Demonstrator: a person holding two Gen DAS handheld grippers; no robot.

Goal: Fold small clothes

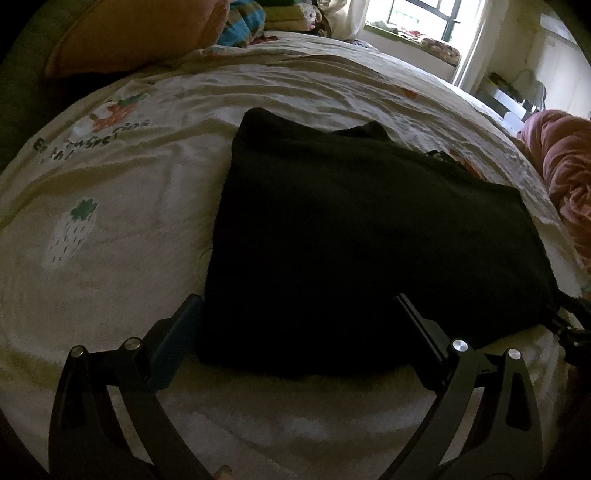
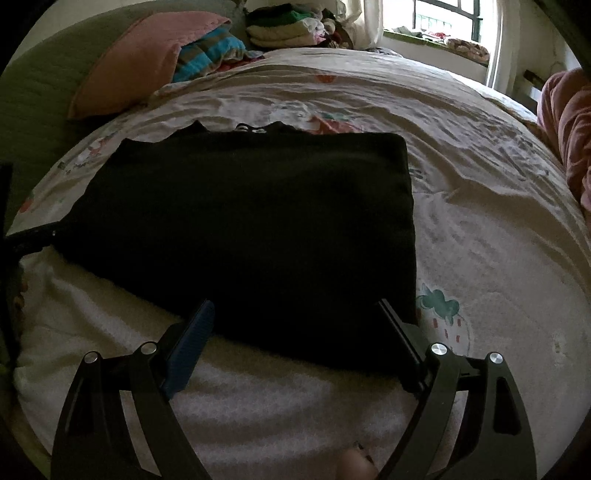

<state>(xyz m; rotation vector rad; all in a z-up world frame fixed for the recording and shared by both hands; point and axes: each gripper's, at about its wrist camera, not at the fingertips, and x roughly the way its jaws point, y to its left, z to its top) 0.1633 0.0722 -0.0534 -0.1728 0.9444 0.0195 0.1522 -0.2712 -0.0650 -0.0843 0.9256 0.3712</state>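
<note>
Black folded cloth garment (image 1: 369,236) lies flat on my cream strawberry-print bedsheet (image 1: 110,229). My left gripper (image 1: 299,306) and right gripper (image 2: 295,310) both gape wide at its near edge, gripping nothing.

Home bedroom: bed (image 2: 480,229), pillow (image 2: 129,62), window (image 2: 443,18).

Black folded garment (image 2: 255,221) on a cream bedsheet (image 2: 480,229) printed with red, white and green strawberries; pink pillow (image 2: 136,59); blue-and-brown striped blanket (image 2: 207,51).
</note>
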